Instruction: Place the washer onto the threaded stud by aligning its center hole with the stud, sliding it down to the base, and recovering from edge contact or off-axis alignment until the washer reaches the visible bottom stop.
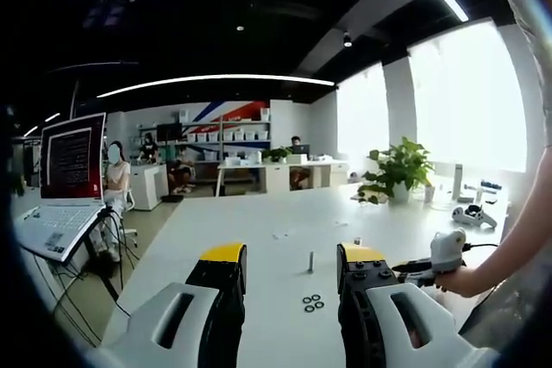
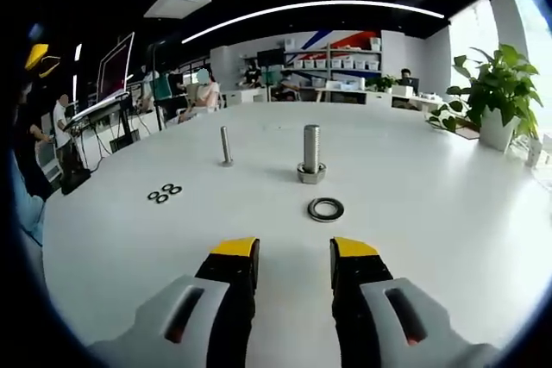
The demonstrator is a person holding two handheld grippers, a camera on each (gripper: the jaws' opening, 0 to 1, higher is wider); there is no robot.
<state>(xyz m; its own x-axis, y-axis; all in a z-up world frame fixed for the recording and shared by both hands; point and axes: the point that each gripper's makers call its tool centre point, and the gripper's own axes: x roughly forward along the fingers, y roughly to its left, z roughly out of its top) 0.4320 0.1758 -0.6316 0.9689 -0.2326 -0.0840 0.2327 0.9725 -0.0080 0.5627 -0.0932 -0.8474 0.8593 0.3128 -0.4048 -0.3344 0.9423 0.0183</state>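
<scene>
One washer (image 2: 326, 209) lying flat ahead of right gripper (image 2: 293, 252), near stud (image 2: 311, 154) | thin, stiff, slippery: pinching its rim looks best | both grippers, left (image 1: 289, 266) too, are gaping empty

washer (image 2: 326, 208): dull metal | stud (image 2: 311, 152): shiny metal | table (image 2: 431, 213): smooth matt

Left gripper (image 1: 290, 277): two black jaws capped with yellow tips, each seated in a light grey moulded housing bearing a dark elongated slot. Right gripper (image 2: 293, 258): the same build, with black jaws, yellow tips, grey housings and dark slots showing a small red mark. Person's hand (image 1: 460, 280) grips a pale grey handle with a thin dark cable.
</scene>
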